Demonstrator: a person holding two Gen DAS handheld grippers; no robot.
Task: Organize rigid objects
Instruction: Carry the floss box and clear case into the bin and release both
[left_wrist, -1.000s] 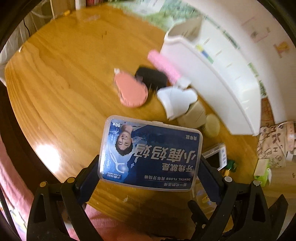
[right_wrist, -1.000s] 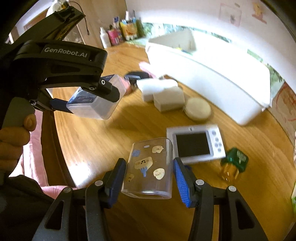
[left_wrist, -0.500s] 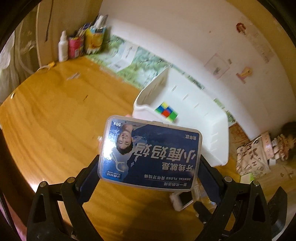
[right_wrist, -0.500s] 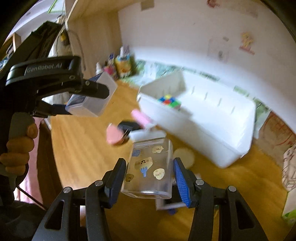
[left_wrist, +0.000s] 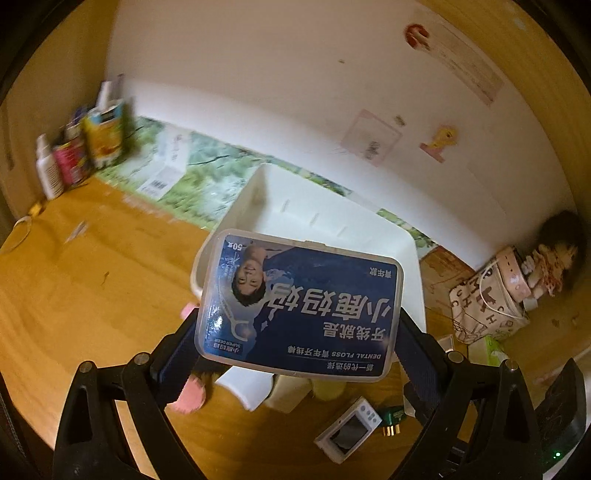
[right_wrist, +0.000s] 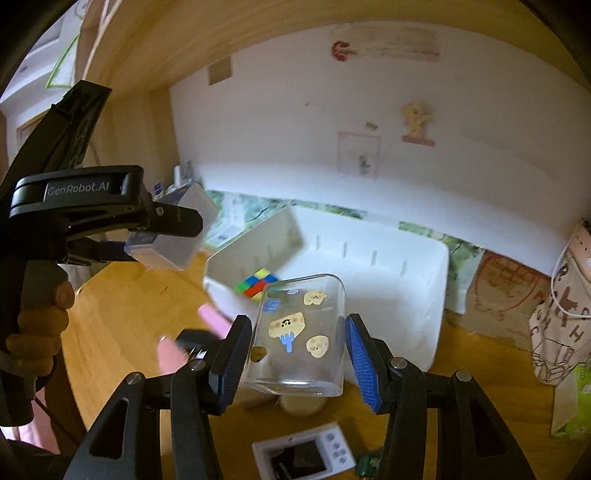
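My left gripper (left_wrist: 295, 332) is shut on a clear dental floss box (left_wrist: 299, 302) with a blue label, held in the air in front of the white storage bin (left_wrist: 332, 221). That gripper and the dental floss box (right_wrist: 173, 232) also show at the left of the right wrist view. My right gripper (right_wrist: 295, 350) is shut on a clear glass cup (right_wrist: 299, 332) with cartoon stickers, held above the table before the white bin (right_wrist: 406, 288). A colourful puzzle cube (right_wrist: 255, 284) lies inside the bin's left end.
On the wooden table (left_wrist: 92, 277) below lie a white handheld device (right_wrist: 306, 458), a green plug (left_wrist: 393, 421), a round cream lid (right_wrist: 299, 406), white boxes (left_wrist: 255, 387), pink items (right_wrist: 212, 319) and a black item (right_wrist: 192, 341). Bottles (left_wrist: 74, 158) stand far left; bags (left_wrist: 491, 302) at right.
Both grippers have risen and tilted up with their objects, nearer the white bin. The view now shows more wall and less table.
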